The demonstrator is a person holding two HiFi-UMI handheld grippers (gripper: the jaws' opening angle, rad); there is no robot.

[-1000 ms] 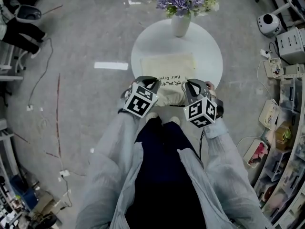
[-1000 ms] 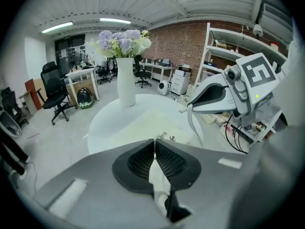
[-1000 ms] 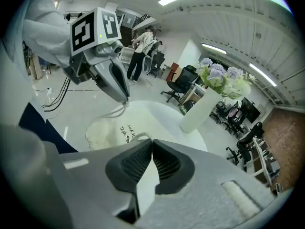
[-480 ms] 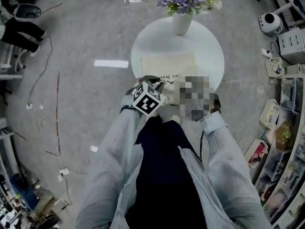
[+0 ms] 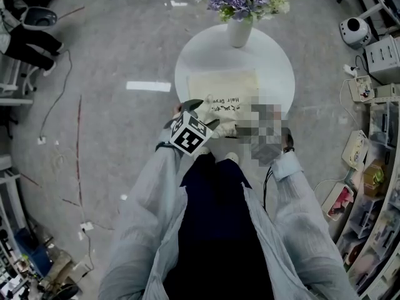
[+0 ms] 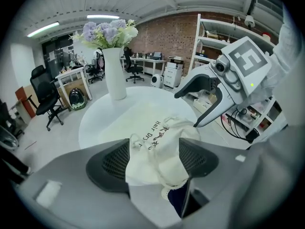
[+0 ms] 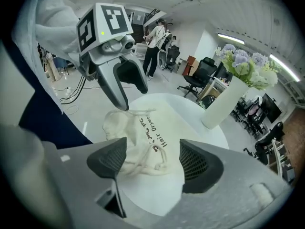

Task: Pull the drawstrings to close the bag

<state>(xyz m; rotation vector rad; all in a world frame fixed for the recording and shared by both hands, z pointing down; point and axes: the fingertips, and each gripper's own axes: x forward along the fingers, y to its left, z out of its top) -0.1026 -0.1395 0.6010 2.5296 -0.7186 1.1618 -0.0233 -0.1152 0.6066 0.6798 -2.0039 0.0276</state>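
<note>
left tongs (image 6: 153, 160) and right tongs (image 7: 153, 162) are gaping wide, having just been opening, with the cinched mouth of the bag (image 5: 224, 85) and drawstrings (image 7: 145, 159) lying loose between them at the near edge of the counter (image 5: 275, 55); risk: unheld cords slackening, mouth reopening.

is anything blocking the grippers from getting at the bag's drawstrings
Nothing visible does. The left gripper and the right gripper have just been opening their jaws. The bag's gathered mouth lies between the left jaws, and its drawstrings lie between the right ones. The vase stands at the table's far side, well clear.
</note>
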